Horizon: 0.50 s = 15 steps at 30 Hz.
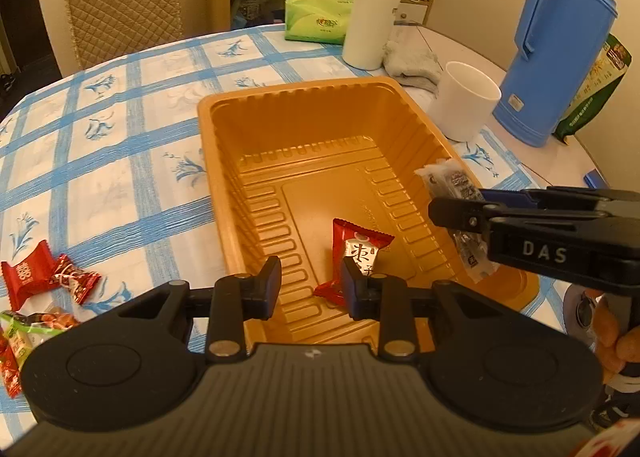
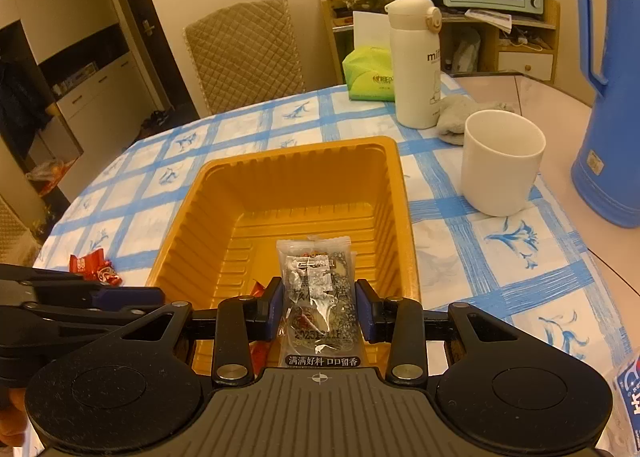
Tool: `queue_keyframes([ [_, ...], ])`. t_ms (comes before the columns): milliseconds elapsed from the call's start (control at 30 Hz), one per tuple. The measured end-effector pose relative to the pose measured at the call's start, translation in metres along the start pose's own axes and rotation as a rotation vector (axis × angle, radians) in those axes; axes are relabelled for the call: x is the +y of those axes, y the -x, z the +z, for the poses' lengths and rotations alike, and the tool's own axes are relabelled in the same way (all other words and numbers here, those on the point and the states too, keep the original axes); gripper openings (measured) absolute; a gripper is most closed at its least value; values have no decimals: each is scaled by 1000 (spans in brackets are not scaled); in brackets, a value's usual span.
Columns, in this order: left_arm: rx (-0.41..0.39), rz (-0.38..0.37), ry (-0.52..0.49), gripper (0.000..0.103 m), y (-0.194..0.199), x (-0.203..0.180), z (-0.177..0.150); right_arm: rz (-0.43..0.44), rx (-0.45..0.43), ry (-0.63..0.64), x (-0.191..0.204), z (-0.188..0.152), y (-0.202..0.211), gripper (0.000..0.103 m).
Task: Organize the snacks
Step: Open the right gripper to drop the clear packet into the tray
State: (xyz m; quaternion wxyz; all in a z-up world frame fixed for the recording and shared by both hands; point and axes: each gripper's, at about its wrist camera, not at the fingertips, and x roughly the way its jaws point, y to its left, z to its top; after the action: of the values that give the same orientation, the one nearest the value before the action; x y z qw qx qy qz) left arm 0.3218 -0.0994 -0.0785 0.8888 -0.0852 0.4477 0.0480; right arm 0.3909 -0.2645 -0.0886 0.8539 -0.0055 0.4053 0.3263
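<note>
An orange plastic tray [image 1: 208, 125] [image 2: 400, 185] stands on the checked tablecloth. A red wrapped candy [image 1: 356, 253] lies on its floor. My left gripper [image 1: 311, 289] is open and empty above the tray's near end, right over that candy. My right gripper [image 2: 320, 307] is shut on a clear snack packet [image 2: 318, 289] with dark contents and holds it over the tray's near right side; in the left wrist view the right gripper [image 1: 460, 213] and the packet [image 1: 452, 181] show at the tray's right rim. Several red and green wrapped snacks [image 1: 48, 281] lie on the cloth to the left.
A white cup [image 1: 464, 97] [image 2: 500, 161], a white bottle [image 1: 372, 13] [image 2: 414, 61], a grey cloth [image 1: 412, 61], a green tissue pack [image 1: 316, 17] and a blue thermos jug [image 1: 556, 41] [image 2: 612, 97] stand behind and right of the tray. A quilted chair [image 2: 244, 53] is at the far edge.
</note>
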Motion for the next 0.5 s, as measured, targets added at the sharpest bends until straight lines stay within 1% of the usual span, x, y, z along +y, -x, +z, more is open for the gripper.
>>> queue_keyframes([
  [233, -15, 13, 22, 29, 12, 5, -4, -2, 19, 21, 2, -3, -10, 38],
  [400, -27, 19, 36, 34, 22, 7, -7, -10, -9, 35, 3, -3, -8, 38],
  [433, -30, 21, 39, 34, 26, 8, -8, -9, -7, 31, 3, -2, -7, 40],
  [500, -37, 23, 41, 36, 33, 9, -11, 4, -12, 19, 3, -2, -4, 49],
])
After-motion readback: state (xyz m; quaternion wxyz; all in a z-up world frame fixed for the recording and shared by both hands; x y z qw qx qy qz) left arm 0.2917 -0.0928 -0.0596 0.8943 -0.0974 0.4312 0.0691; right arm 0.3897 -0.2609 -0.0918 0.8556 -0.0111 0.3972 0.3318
